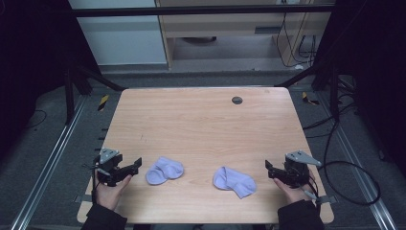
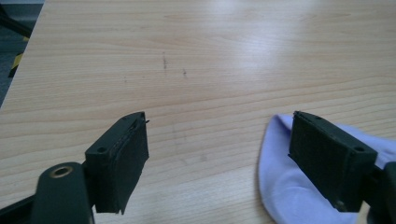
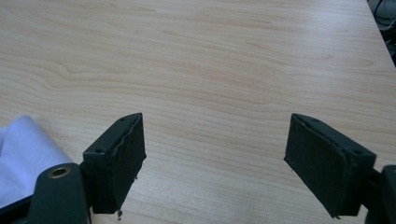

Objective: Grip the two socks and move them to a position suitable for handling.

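You hold both grippers with jaws apart and empty: the left gripper (image 1: 135,169) at eight o'clock on the pale wooden counter (image 1: 201,124), the right gripper (image 1: 271,170) at four. Between them two soft lavender cloth socks, one (image 1: 164,170) and the other (image 1: 234,181), lie apart, ungrasped. Nothing blocks either; a small dark round grommet (image 1: 237,100) sits far off at twelve.

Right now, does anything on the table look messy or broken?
Nothing looks broken. Two pale purple socks lie apart and crumpled: the left sock and the right sock. A few faint dark scuffs mark the table.
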Action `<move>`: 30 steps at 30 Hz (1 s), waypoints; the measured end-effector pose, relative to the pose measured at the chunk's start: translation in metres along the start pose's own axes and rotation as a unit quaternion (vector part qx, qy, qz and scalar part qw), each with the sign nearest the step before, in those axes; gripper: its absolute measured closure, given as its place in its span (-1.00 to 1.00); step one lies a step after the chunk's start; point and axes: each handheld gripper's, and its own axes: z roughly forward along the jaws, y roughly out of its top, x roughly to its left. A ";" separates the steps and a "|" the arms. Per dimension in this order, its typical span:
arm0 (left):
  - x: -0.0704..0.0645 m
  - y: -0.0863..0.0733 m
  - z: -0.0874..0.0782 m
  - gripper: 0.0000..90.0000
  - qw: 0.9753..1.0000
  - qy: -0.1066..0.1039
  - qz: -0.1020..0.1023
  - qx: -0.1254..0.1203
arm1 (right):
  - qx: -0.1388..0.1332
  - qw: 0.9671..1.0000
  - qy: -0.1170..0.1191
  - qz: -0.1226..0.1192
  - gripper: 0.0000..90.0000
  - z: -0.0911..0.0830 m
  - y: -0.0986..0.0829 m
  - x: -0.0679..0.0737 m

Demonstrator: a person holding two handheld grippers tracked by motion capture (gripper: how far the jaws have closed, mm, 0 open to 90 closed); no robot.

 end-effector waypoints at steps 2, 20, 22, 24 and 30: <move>-0.004 0.000 -0.001 -0.54 1.000 -0.004 0.000 -0.004 | -0.006 1.000 0.003 -0.003 -0.52 -0.003 0.000 0.000; -0.045 0.014 -0.007 -0.40 0.999 -0.038 0.023 -0.026 | 0.002 0.998 0.042 -0.054 -0.22 0.000 0.014 0.026; -0.051 0.017 -0.007 -0.40 0.998 -0.042 0.025 -0.027 | 0.001 0.997 0.046 -0.056 -0.21 0.000 0.016 0.028; -0.057 0.020 -0.006 -0.38 0.998 -0.049 0.026 -0.028 | 0.002 0.997 0.057 -0.059 -0.20 0.001 0.020 0.034; -0.083 0.026 0.001 -0.34 0.996 -0.067 0.045 -0.026 | -0.004 0.994 0.077 -0.077 -0.18 0.000 0.029 0.048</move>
